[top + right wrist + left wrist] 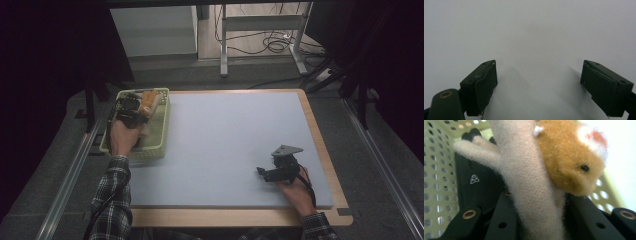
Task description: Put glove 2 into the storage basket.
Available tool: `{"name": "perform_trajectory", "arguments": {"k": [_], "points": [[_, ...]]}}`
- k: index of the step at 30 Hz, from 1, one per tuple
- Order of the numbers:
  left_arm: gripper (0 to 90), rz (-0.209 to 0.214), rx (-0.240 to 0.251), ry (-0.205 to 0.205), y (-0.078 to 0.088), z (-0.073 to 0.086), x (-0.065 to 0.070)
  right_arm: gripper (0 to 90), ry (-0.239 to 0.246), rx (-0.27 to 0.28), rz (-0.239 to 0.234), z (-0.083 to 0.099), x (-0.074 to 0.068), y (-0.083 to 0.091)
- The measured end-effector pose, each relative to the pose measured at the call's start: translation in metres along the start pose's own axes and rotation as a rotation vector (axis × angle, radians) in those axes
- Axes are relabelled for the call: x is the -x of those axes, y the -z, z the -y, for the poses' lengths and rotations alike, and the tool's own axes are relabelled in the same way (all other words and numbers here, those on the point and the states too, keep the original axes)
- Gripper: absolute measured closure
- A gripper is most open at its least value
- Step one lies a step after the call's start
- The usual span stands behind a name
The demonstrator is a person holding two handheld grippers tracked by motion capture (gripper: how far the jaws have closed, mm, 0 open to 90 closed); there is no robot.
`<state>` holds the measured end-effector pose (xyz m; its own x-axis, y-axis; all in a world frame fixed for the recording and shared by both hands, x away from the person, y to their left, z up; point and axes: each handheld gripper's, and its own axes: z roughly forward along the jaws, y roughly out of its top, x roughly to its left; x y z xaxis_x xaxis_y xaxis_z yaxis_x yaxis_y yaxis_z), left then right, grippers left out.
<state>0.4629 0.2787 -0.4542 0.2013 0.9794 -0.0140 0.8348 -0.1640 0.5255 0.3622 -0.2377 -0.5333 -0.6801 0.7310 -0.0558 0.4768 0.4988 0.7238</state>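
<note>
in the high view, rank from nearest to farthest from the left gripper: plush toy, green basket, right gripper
1. plush toy: clamped in the left gripper, over the basket.
2. green basket: just beneath and around it, at the table's left edge.
3. right gripper: far across the mat, near right.

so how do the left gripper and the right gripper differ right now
The left gripper is shut on a plush toy; the right gripper is open with nothing between its jaws. The left one is over the green basket at the table's left edge; the right one sits over the bare grey mat. Both have black jaws and are hand-held.
</note>
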Motion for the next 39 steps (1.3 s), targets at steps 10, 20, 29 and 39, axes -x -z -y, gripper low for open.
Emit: {"name": "perform_trajectory", "arguments": {"k": [10, 20, 29, 39], "points": [[70.5, -0.003, -0.123, -0.012, -0.043, -0.012, 0.011, 13.6, -0.001, 0.000, 0.000, 0.000, 0.000, 0.000], [19.8, 0.061, -0.167, 0.051, -0.057, -0.013, 0.007, 13.6, -0.001, 0.000, -0.001, 0.000, 0.000, 0.000], [20.4, 0.076, -0.057, 0.028, -0.013, -0.011, 0.000, 13.6, 0.000, -0.001, 0.000, 0.000, 0.000, 0.000], [62.6, 0.148, -0.115, 0.018, -0.036, -0.003, -0.001, 13.6, -0.001, 0.000, 0.000, 0.000, 0.000, 0.000]]}}
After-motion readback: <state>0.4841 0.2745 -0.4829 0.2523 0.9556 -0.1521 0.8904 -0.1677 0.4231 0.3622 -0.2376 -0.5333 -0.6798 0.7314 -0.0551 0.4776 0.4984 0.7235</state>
